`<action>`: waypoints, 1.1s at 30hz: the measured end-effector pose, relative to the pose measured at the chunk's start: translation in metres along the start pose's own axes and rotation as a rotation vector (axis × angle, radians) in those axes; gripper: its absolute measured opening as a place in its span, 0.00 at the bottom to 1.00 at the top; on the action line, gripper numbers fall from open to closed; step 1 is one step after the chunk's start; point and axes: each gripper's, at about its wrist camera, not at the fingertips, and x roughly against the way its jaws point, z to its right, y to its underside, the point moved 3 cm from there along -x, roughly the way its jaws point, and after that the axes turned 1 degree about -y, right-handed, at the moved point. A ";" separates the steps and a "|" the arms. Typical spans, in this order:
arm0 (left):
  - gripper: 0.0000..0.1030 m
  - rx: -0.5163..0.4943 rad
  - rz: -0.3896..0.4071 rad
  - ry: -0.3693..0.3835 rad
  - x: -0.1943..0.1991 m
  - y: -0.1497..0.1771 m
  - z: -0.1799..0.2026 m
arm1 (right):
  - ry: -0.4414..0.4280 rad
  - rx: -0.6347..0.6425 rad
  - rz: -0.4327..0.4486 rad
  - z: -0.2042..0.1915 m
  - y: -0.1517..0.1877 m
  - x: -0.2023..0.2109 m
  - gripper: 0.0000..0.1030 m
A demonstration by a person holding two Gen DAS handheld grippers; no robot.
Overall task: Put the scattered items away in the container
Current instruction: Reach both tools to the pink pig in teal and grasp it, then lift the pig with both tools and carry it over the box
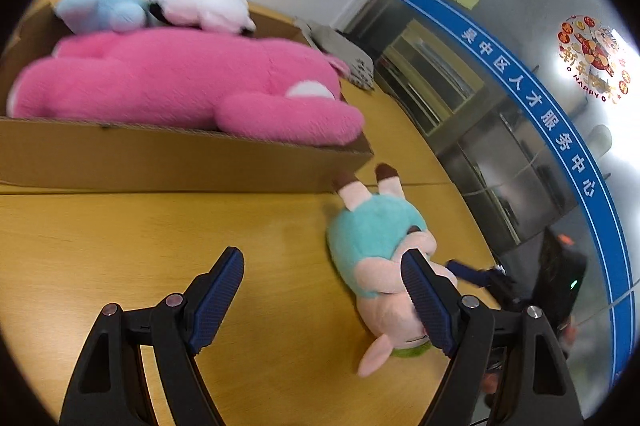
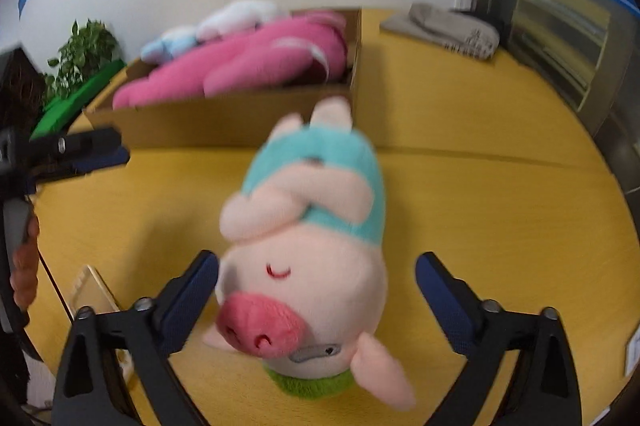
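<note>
A pink pig plush (image 2: 304, 266) in a teal shirt lies on its back on the yellow table, head toward me and feet toward the box. My right gripper (image 2: 318, 286) stands open astride its head, and the right pad is clear of it. In the left wrist view the pig plush (image 1: 376, 246) lies right of my open left gripper (image 1: 324, 290), whose right finger crosses in front of it with nothing between the jaws. The cardboard box (image 1: 160, 162) holds a big pink plush (image 1: 180, 74), a white one (image 1: 200, 2) and a light blue one (image 1: 100, 6).
A folded grey cloth (image 2: 444, 30) lies at the table's far right corner, near a glass door (image 1: 520, 106). A potted plant (image 2: 84, 54) stands beyond the box on the left. A flat pale object (image 2: 92, 290) lies by the table's near left edge.
</note>
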 end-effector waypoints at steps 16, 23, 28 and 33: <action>0.79 -0.002 -0.117 0.076 -0.058 0.008 -0.001 | -0.394 0.046 -0.018 -0.025 0.022 -0.008 0.87; 0.79 -0.031 -0.130 0.054 -0.063 0.010 0.005 | -0.186 0.103 0.029 -0.037 0.020 0.019 0.99; 0.74 -0.040 -0.127 0.053 -0.066 0.010 0.008 | -0.062 0.230 0.005 -0.061 0.030 0.016 0.84; 0.62 -0.036 -0.108 0.045 -0.058 0.007 0.007 | -0.140 0.139 0.025 -0.053 0.032 0.016 0.69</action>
